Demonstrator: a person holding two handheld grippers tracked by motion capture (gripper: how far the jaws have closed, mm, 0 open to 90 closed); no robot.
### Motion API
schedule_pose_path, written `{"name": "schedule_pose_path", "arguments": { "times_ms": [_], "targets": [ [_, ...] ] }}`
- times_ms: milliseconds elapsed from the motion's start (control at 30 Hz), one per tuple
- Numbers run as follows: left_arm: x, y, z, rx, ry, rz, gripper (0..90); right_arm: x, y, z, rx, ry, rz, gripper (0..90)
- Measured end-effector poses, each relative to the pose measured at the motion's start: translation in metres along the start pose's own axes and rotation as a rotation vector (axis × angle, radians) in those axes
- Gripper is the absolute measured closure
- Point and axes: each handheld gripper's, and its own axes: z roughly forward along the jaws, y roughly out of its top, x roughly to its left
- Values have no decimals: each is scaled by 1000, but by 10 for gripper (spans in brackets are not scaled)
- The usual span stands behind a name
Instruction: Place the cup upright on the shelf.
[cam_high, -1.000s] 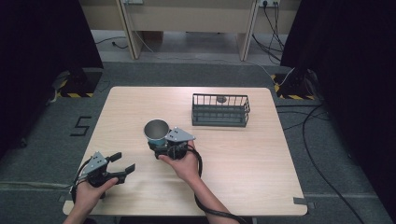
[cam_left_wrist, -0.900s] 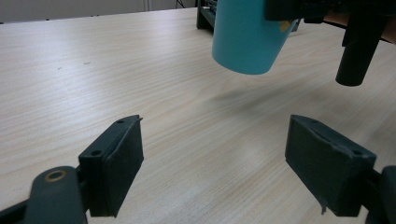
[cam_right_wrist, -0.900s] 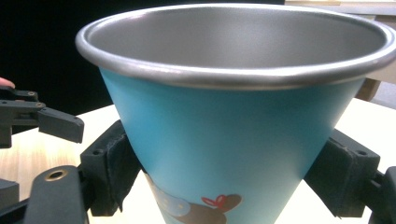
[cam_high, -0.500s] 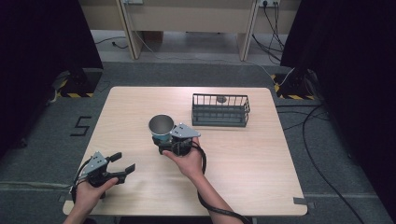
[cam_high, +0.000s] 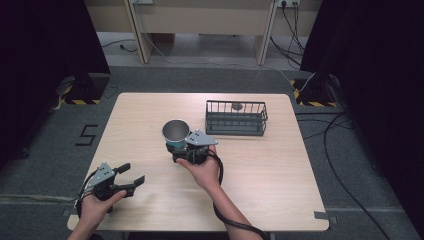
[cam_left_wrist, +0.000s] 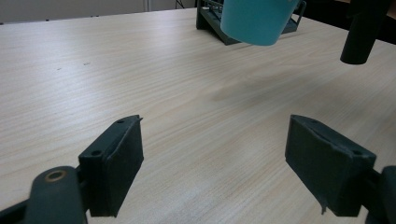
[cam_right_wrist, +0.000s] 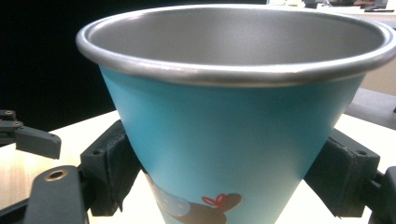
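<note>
A blue cup (cam_high: 175, 134) with a shiny metal inside, held up off the table (cam_high: 270, 175) near the middle. Lifted clear, seen from the left gripper view (cam_left_wrist: 258, 21) with its shadow on the wood below. Squeezed on both sides by the right gripper (cam_high: 192, 149), jaws pressed against the cup's lower part (cam_right_wrist: 224, 154). A little picture with a red bow low on the cup. Left gripper (cam_high: 127, 181) down near the front left corner, jaws spread wide with nothing between, just above bare wood. A black wire basket (cam_high: 236, 119) farther back on the right, with a small dark round thing inside, too small to tell.
</note>
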Motion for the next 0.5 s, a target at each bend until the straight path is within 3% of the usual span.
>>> {"name": "schedule_pose_path", "arguments": {
  "times_ms": [500],
  "targets": [
    [0, 0, 0, 0, 0, 0, 186, -12, 8, -9, -12, -44, 0, 197]
  ]
}}
